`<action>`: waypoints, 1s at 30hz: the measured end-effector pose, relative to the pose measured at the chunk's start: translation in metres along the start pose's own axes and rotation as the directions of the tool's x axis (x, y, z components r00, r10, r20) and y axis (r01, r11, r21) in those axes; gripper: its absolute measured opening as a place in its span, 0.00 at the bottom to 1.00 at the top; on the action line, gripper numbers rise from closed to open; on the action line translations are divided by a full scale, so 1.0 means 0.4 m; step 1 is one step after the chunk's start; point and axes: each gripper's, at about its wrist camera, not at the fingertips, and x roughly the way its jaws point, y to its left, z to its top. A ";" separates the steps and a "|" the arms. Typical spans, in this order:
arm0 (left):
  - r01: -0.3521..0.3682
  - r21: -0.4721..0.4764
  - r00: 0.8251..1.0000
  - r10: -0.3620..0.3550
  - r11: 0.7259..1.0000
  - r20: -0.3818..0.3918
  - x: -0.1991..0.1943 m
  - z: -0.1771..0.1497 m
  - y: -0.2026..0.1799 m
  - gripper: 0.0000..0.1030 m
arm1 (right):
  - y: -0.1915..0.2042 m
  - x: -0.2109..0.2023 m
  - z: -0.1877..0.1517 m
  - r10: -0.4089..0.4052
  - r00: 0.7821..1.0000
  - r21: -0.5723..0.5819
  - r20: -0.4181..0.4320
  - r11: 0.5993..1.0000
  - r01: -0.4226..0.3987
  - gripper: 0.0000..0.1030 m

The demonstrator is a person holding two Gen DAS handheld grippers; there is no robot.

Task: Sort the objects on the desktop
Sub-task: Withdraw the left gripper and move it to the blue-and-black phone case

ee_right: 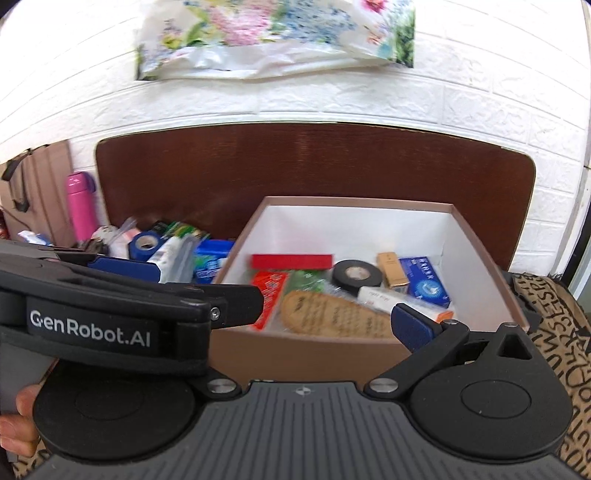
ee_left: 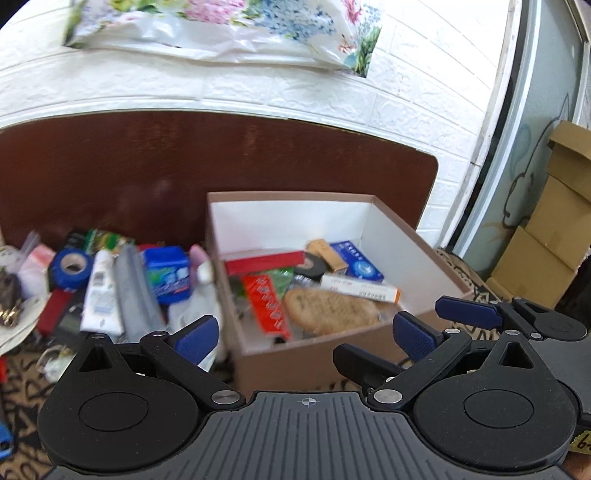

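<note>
A brown cardboard box (ee_left: 417, 236) with white inside stands on the patterned cloth. It holds a red box (ee_left: 264, 261), a red packet (ee_left: 267, 304), a tan insole (ee_left: 330, 310), a black tape roll (ee_right: 356, 276), a blue box (ee_left: 356, 260) and a white-orange box (ee_left: 360, 288). A pile left of the box has a blue tape roll (ee_left: 70, 266), a white tube (ee_left: 99, 291) and a blue tub (ee_left: 168, 273). My left gripper (ee_left: 304, 332) is open and empty before the box's near wall. My right gripper (ee_right: 325, 314) is open and empty; the left gripper hides its left finger.
A dark wooden board (ee_left: 184, 166) stands behind the box against a white brick wall. A pink bottle (ee_right: 81, 206) stands at far left in the right wrist view. Cardboard cartons (ee_left: 550, 229) are stacked at right. A floral bag (ee_left: 221, 26) hangs on the wall.
</note>
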 end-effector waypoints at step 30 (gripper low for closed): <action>-0.277 -0.134 0.956 0.258 0.952 -0.141 -0.258 -0.327 0.257 1.00 | 0.384 -0.043 -0.254 0.238 0.964 -0.006 -0.119 0.971 -0.241 1.00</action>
